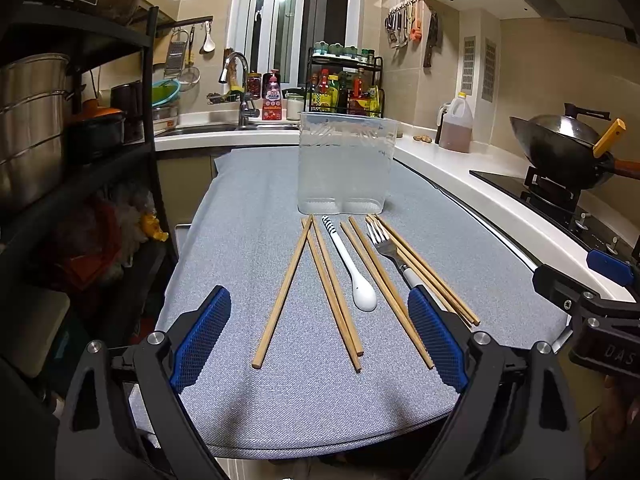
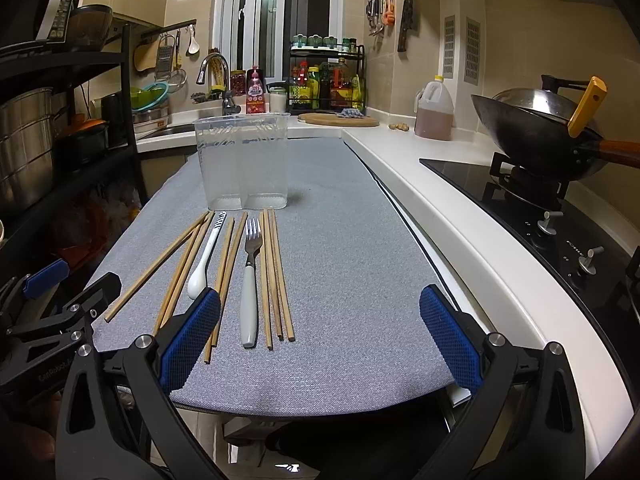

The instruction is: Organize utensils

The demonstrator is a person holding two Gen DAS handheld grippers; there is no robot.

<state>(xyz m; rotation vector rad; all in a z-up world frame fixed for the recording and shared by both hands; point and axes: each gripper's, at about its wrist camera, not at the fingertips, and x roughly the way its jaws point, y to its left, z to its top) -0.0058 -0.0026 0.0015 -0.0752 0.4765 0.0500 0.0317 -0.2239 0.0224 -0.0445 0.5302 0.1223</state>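
Nothing is being held yet; this is looking like the very start of sorting. Both pairs of tongs are hovering at the near edge of the grey-matted surface (image 1: 248, 208), the left tongs (image 1: 320, 336) spread wide and empty, the right tongs (image 2: 320, 332) likewise gaping with nothing between the pads.

Ahead of the left tongs, the chopsticks (image 1: 282, 294) are lying loose in a fan from about 11 to 1 o'clock, some crossing each other at their far tips. Among them, at roughly 12 o'clock, the white spoon (image 1: 352, 272) is resting with its bowl toward the camera and its striped handle pointing away. The fork (image 1: 386, 246) is sitting at 1 o'clock, its white handle passing behind the right-hand pad, tines pointing away.

From the right wrist view, the same row is lying at 10 to 11 o'clock, with the fork's handle (image 2: 249, 304) nearest the left-hand pad.

Farther off, just beyond the utensil tips, the clear plastic holder (image 1: 345, 164) is standing upright and empty; it appears split into two compartments.

The next move is probably calling for one pair of tongs to lower over a single utensil, close across its shaft, lift it and drop it upright into the holder.
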